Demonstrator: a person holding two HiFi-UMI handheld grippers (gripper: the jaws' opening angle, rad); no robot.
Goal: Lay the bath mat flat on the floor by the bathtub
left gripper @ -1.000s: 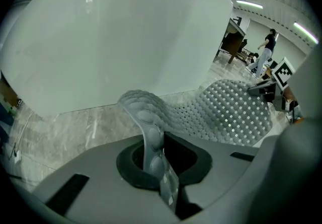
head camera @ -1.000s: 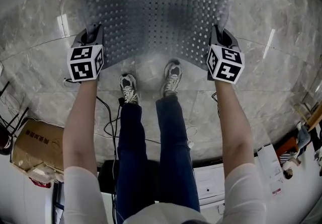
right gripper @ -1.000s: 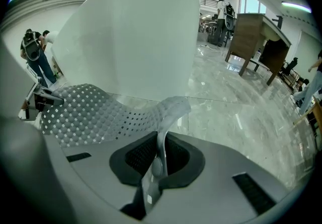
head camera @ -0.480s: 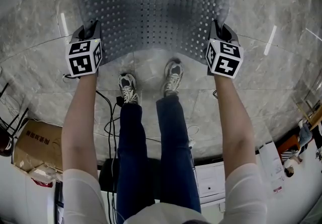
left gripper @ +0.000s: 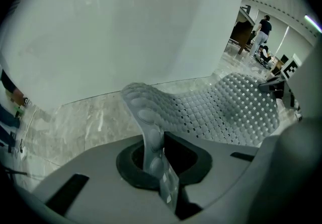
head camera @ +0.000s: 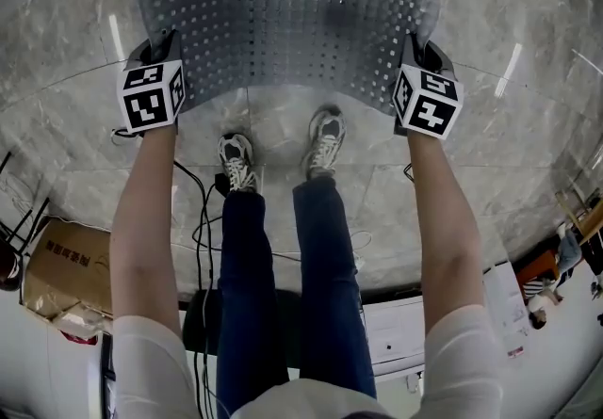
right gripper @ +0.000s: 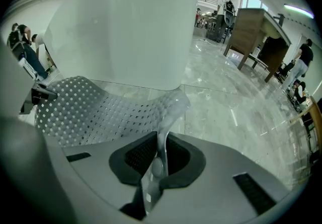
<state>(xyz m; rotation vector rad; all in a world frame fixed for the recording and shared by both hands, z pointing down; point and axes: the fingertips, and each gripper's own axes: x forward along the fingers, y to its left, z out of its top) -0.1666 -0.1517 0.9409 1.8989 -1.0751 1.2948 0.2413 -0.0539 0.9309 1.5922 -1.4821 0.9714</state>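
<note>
The left gripper (left gripper: 155, 155) is clamped on the near left corner of the perforated grey bath mat (head camera: 287, 22). The right gripper (right gripper: 157, 160) pinches its near right corner. The mat sags between them over the marble floor (head camera: 85, 153), just before the white bathtub (left gripper: 126, 26).

Translucent grey rubber bath mat (head camera: 287, 22), rows of square holes, studded underside. Spread wide at 12 o'clock, not flat: near corners raised at 10 and 2 o'clock, middle sagging. White bathtub (left gripper: 126, 26) wall just beyond far edge.

White short sleeves (head camera: 146, 361), dark blue jeans (head camera: 250, 285), grey laced sneakers (head camera: 323, 139).
</note>
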